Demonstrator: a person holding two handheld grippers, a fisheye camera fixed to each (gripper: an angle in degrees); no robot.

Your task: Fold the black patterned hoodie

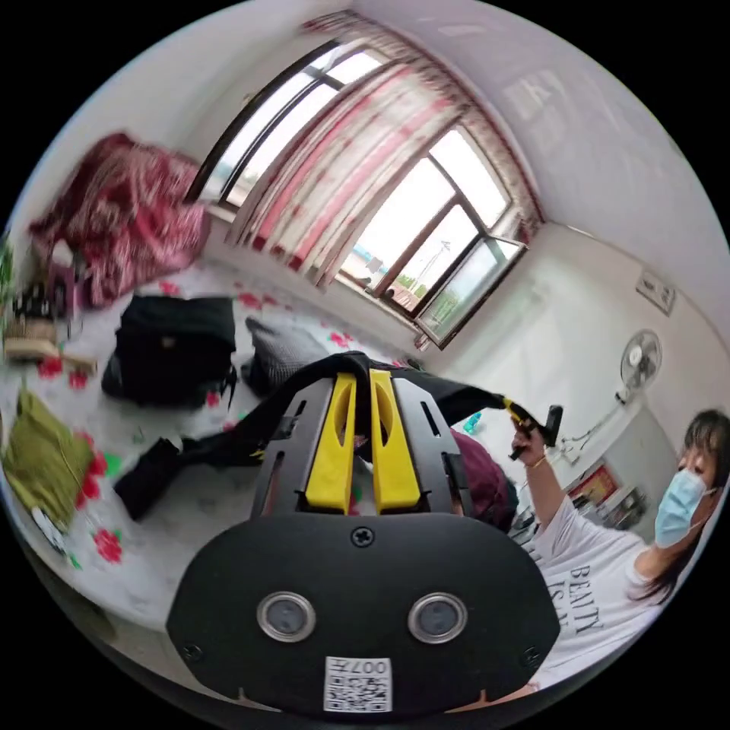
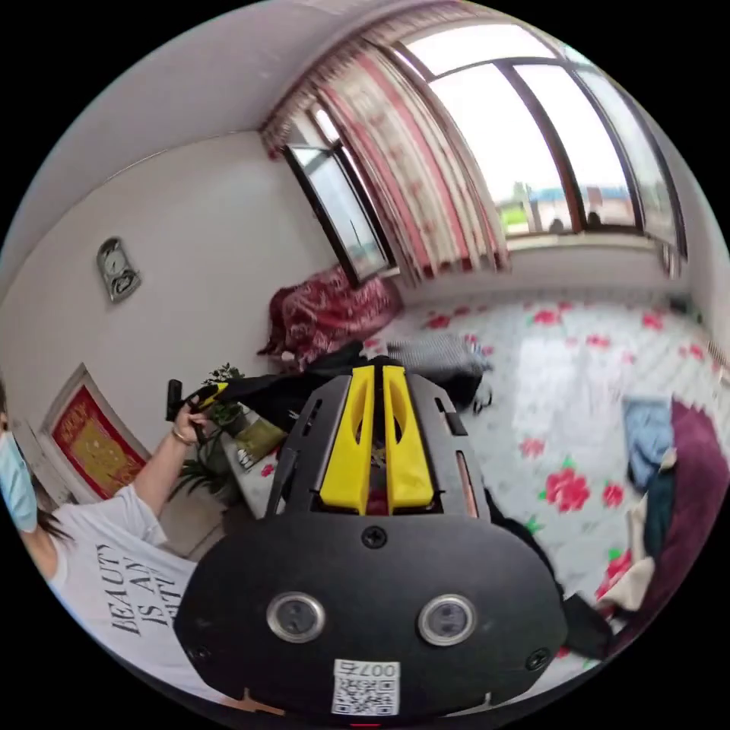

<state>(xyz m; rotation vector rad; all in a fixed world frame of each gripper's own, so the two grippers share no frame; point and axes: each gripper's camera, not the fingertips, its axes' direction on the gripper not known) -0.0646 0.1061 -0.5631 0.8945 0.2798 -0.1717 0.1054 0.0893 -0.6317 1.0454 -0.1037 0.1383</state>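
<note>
Both yellow-jawed grippers, left gripper (image 1: 363,380) and right gripper (image 2: 378,376), clench the limp black hoodie (image 1: 228,445), stretched taut above the floral sheet (image 1: 190,502).

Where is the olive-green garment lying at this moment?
In the left gripper view, the olive-green garment lies at the far left on the flowered sheet, below the black bag.
</note>
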